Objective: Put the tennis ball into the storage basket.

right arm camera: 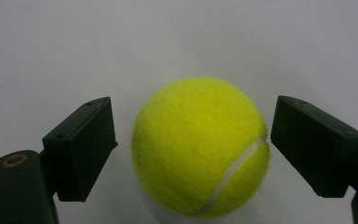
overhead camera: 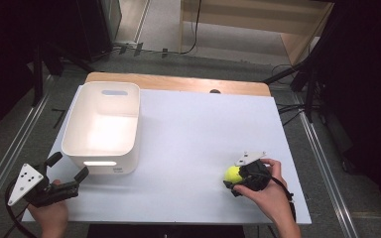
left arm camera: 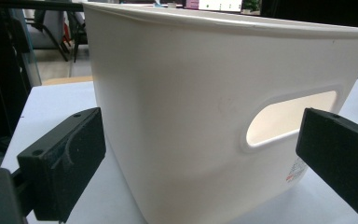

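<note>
- One white table (overhead camera: 188, 134) fills the middle of the high view, with a strip of wooden edge along its far side.
- One white plastic bin (overhead camera: 104, 128) stands at the left centre of that frame, a handle slot cut in its near wall and another in its far wall; nothing shows inside it.
- One yellow tennis ball (overhead camera: 232, 173) lies on the table at the lower right of the frame, well apart from the bin.
- Two grippers, one in each hand.
- The left gripper (overhead camera: 67, 166), at the lower left corner, has its jaws spread wide and holds nothing; in its own view the bin (left arm camera: 205, 107) looms just ahead of the jaws.
- The right gripper (right arm camera: 193, 149) has its jaws spread wide on either side of the ball (right arm camera: 200, 147), a gap showing on both sides.
</note>
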The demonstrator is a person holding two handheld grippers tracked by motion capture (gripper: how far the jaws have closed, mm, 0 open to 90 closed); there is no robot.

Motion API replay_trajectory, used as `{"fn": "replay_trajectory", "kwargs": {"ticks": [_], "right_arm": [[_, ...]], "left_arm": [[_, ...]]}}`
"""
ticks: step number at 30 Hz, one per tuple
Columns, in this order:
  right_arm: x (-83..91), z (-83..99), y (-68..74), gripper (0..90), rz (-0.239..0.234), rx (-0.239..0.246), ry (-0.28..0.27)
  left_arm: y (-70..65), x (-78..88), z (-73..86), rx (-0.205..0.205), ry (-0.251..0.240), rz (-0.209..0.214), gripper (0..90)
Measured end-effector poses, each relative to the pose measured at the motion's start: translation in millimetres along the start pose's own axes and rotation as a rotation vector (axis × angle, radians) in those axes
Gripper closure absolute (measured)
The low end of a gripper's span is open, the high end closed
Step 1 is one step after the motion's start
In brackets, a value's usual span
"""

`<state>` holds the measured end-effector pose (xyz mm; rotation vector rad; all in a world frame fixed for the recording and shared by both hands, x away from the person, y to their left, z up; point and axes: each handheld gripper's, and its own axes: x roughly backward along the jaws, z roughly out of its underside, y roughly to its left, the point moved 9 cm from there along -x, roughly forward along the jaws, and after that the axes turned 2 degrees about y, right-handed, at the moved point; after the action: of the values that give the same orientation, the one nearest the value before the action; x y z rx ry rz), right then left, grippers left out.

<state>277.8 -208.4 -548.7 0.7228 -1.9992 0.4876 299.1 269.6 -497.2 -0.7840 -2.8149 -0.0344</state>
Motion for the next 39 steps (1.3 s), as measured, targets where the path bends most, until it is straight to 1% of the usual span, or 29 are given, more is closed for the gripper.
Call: {"fn": "replay_trajectory", "kwargs": {"ticks": [1, 3, 5, 6, 7, 9, 12, 19, 23, 28, 33, 35, 39], "right_arm": [[0.0, 0.0, 0.0, 12.8, 0.0, 0.0, 0.0], [-2.9, 5.3, -1.5, 14.6, 0.007, -0.015, 0.041], [-4.2, 8.4, -2.2, 16.9, 0.008, -0.027, 0.058], [-4.2, 8.4, -2.2, 16.9, 0.008, -0.027, 0.058], [-5.7, 10.8, -3.1, 20.1, 0.005, -0.035, 0.068], [-6.6, 11.6, -2.4, 22.3, -0.013, -0.043, 0.068], [-6.3, 12.3, -2.0, 23.2, -0.025, -0.052, 0.076], [-5.5, 11.7, -3.0, 23.9, -0.038, -0.045, 0.081], [-3.6, 10.3, -3.4, 24.0, -0.029, -0.044, 0.078], [1.1, 6.0, -3.0, 24.1, -0.055, -0.038, 0.059], [5.1, 1.7, -3.3, 24.1, -0.064, -0.031, 0.052], [8.1, -3.6, -2.9, 24.2, -0.07, -0.031, 0.042], [8.9, -7.8, -1.6, 24.3, -0.078, -0.022, 0.042]], "left_arm": [[0.0, 0.0, 0.0, 0.0, 0.0, 0.0, 1.4], [0.3, 0.3, 0.0, 0.001, -0.001, 0.0, 1.4], [0.0, -0.1, -0.1, 0.001, -0.002, -0.001, 1.4], [0.0, -0.1, -0.1, 0.001, -0.002, -0.001, 1.4], [-0.5, -0.3, -0.1, 0.0, -0.003, -0.002, 1.4], [-0.3, -0.4, -0.1, 0.0, -0.002, -0.001, 1.4], [-0.2, -0.3, -0.1, 0.0, -0.002, -0.002, 1.4], [-0.5, -0.4, -0.1, 0.001, -0.002, -0.001, 1.4], [-0.6, -0.4, -0.1, 0.0, -0.002, 0.0, 1.4], [-0.7, -0.4, 0.0, -0.001, -0.001, -0.001, 1.4], [-0.7, -0.2, 0.1, -0.001, 0.0, -0.001, 1.4], [-0.7, -0.2, 0.1, -0.001, 0.0, -0.001, 1.4], [-0.5, -0.2, 0.0, -0.001, 0.0, -0.002, 1.4]]}}
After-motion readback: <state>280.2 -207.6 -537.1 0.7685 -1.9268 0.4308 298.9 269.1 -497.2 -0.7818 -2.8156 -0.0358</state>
